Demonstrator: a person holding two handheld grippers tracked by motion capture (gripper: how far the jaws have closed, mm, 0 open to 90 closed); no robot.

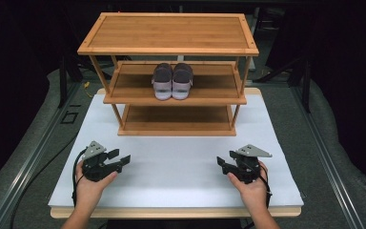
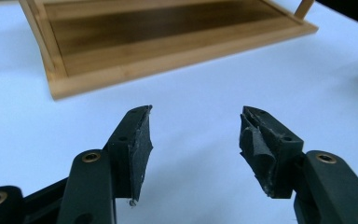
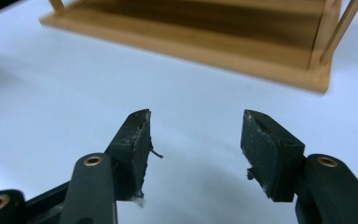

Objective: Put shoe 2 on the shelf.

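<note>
Shoes (image 1: pixel 172 81) paired on rack (image 1: pixel 171 50) middle shelf, toes toward me, roughly midway between hands; my left gripper (image 1: pixel 122 159) and right gripper (image 1: pixel 220 163) both spread, empty.

The rack (image 2: pixel 168 42) is cut off by the top edge in both gripper views, so only its bottom shelf is seen. The heels of the shoes (image 1: pixel 172 80) are hidden under the top shelf. The person's forearms are cropped at the bottom.

No text, label or number seems readable anywhere in these views.
</note>
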